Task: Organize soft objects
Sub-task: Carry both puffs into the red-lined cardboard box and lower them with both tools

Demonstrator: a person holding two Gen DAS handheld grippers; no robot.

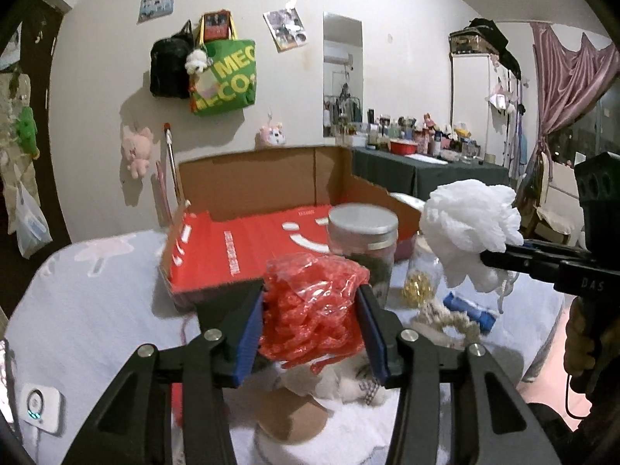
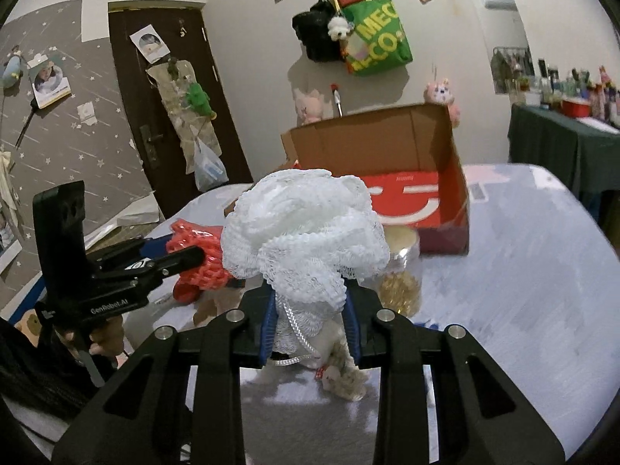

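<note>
A red plastic-mesh bundle [image 1: 310, 310] is clamped between the blue pads of my left gripper [image 1: 312, 286], lifted above the cloth-covered table [image 1: 97, 310]. My right gripper [image 2: 310, 298] is shut on the base of a white mesh bath pouf [image 2: 302, 224], whose cord dangles below. In the left wrist view the pouf [image 1: 469, 228] and the right gripper [image 1: 488, 259] hang at the right. In the right wrist view the red bundle [image 2: 197, 255] and the left gripper [image 2: 186, 255] are at the left. Beyond both stands an open cardboard box [image 1: 252, 178] with a red floor [image 2: 403, 197].
A lidded jar [image 1: 362, 240] and a glass jar of gold pieces [image 2: 401, 286] stand before the box. Small plush toys [image 2: 341, 372], a brown tape roll [image 1: 290, 414] and a blue item [image 1: 469, 310] lie on the table. A white device [image 1: 38, 407] sits at the left edge.
</note>
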